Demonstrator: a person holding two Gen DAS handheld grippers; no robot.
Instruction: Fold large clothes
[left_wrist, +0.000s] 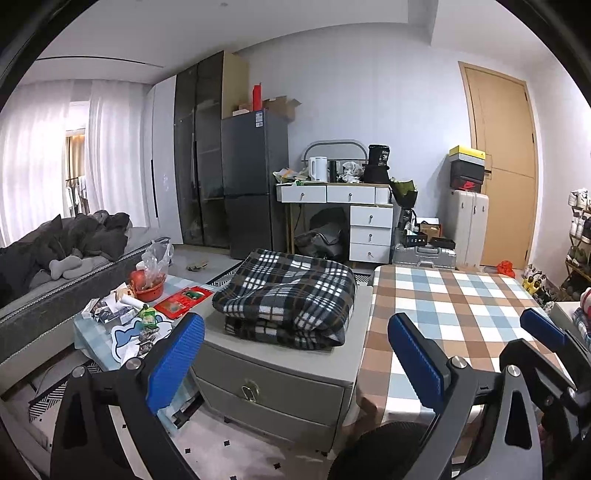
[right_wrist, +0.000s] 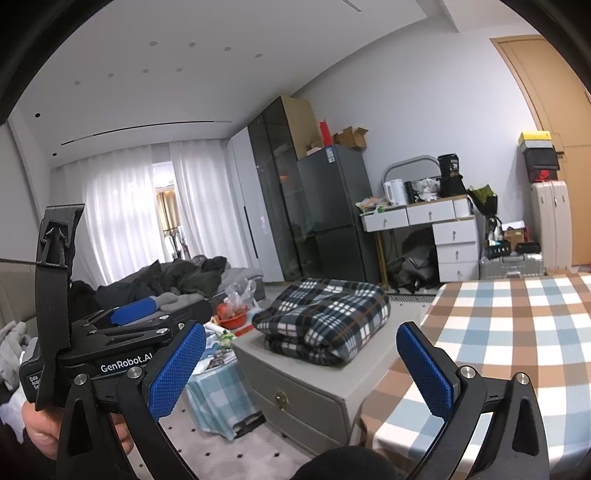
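Note:
A folded plaid garment, dark blue, white and brown, lies on top of a grey drawer cabinet. My left gripper is open and empty, held in the air in front of the cabinet. My right gripper is also open and empty, at about the same height to the right. The left wrist view shows a blue finger of the right gripper at its right edge. In the right wrist view the left gripper's body sits at the left, held by a hand.
A table with a brown, blue and white checked cloth adjoins the cabinet's right side. Left of the cabinet is a cluttered low table with a red bowl. A sofa with dark clothes, fridge, white desk and suitcase stand behind.

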